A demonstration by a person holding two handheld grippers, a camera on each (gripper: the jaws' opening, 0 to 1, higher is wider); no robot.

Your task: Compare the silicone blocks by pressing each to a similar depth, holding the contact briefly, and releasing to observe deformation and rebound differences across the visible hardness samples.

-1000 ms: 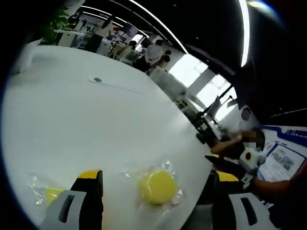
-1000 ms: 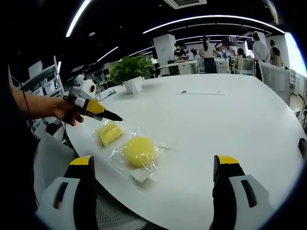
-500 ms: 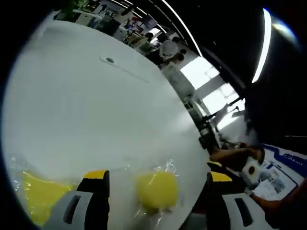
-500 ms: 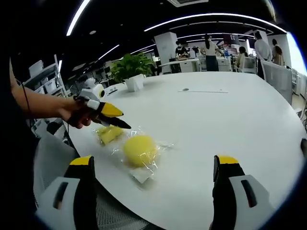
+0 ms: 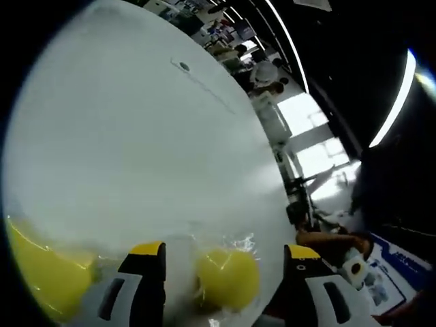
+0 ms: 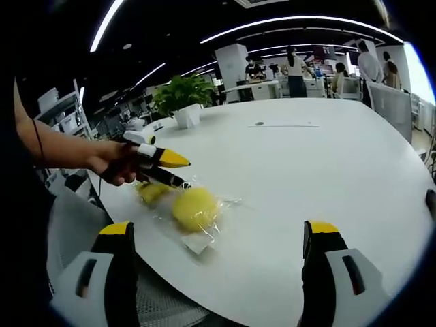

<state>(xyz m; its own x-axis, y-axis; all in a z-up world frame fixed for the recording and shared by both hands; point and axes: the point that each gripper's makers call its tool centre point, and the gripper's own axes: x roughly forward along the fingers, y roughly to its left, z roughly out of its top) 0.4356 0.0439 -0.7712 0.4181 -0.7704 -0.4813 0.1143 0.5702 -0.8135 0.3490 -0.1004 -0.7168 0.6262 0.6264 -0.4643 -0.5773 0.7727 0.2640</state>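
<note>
- Now the left gripper (image 5: 223, 255) is down low, jaws spread wide and holding nothing, with the round yellow block (image 5: 228, 278) sitting right between them in the left gripper view.
- Compared with a second ago that block looms larger and nearer in this view, so the gripper has closed in on it.
- From the right gripper view, the left gripper (image 6: 178, 172) has swung from over the second yellow block (image 6: 151, 191) to hang just above the round yellow block (image 6: 195, 208); whether a tip touches the wrapper I cannot tell.
- Both blocks lie in clear wrappers (image 6: 199, 238) near the edge of the white table (image 6: 306, 177), close beside each other.
- Over on the right gripper (image 6: 219, 255), the jaws stand wide, empty, well back from the blocks, and it has barely stirred.
- So the press on the round sample looks about to start; no dent shows yet.
- Farther out, a potted plant (image 6: 182, 101) sits at the far side.
</note>
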